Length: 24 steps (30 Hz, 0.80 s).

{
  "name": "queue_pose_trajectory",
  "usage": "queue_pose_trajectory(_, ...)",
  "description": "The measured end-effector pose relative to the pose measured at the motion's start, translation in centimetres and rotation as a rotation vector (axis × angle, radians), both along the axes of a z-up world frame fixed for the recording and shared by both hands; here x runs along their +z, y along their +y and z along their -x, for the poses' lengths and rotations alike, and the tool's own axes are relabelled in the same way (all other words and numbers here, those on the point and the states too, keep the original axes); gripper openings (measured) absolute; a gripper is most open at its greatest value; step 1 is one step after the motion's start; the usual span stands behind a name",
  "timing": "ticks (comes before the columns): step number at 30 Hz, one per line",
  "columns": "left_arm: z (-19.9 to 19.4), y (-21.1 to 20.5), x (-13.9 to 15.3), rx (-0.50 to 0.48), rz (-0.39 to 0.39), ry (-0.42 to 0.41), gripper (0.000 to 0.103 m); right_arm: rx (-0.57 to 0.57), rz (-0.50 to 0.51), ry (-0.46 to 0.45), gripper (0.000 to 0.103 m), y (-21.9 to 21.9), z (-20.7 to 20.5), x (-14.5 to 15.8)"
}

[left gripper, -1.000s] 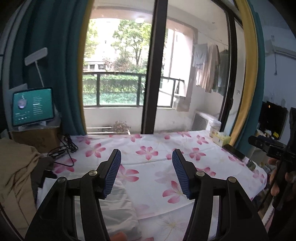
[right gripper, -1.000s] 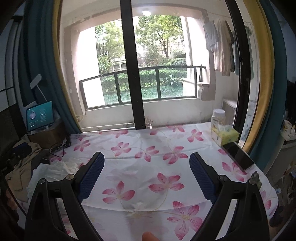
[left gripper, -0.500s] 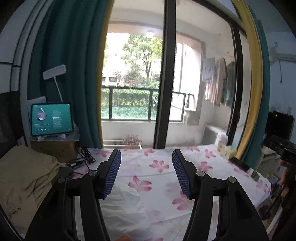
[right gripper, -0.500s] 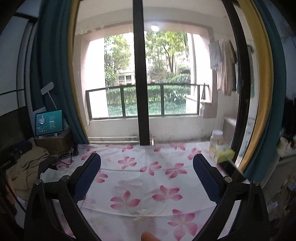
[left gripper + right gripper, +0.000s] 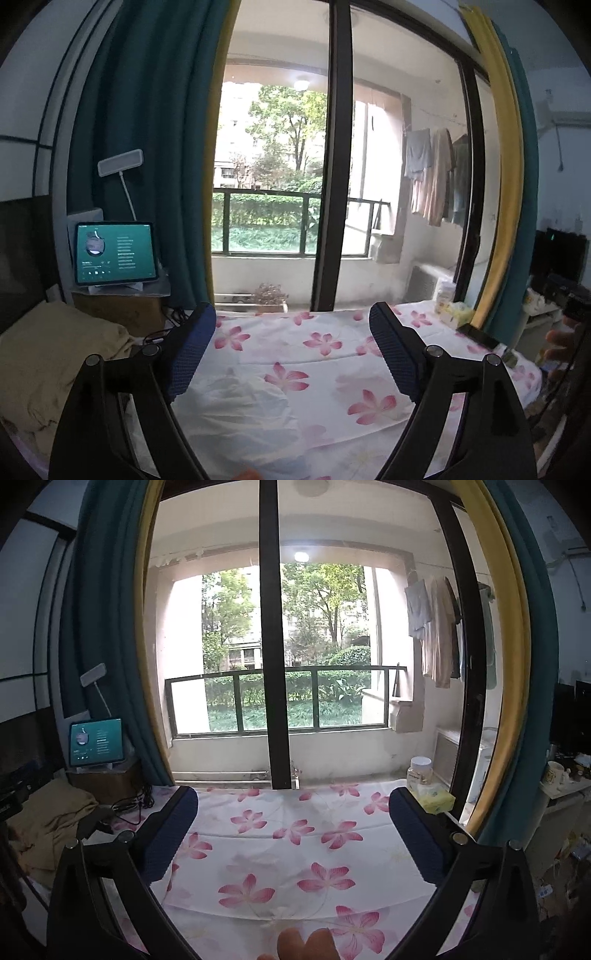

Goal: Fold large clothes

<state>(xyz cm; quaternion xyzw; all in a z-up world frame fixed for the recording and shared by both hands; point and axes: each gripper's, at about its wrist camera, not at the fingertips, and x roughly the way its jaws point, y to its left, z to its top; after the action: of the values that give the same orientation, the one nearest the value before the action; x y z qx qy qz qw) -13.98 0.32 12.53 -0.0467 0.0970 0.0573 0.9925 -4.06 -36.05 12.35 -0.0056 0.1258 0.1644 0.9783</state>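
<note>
Opening wide over a flower-print sheet (image 5: 325, 354), the left gripper (image 5: 291, 350) and right gripper (image 5: 291, 834) both hang empty, jaws still parting, nothing between the pads. A crumpled white garment (image 5: 243, 402) lies on the sheet at the left gripper's six o'clock; a tan garment (image 5: 48, 362) is heaped at nine o'clock. Doing the next fold well likely means gripping two matching corners and drawing the cloth flat first. At two o'clock from the right gripper, a tissue box (image 5: 436, 799) shows tissue at its slot beside a lidded jar (image 5: 420, 770), contents unclear.
</note>
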Motion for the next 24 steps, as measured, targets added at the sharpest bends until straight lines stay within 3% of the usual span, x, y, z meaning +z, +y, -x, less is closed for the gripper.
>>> queue_pose_trajectory(24,0.64,0.89,-0.08,0.084,0.013,0.006,0.087,0.011,0.012,0.02,0.102,0.05,0.04,-0.01)
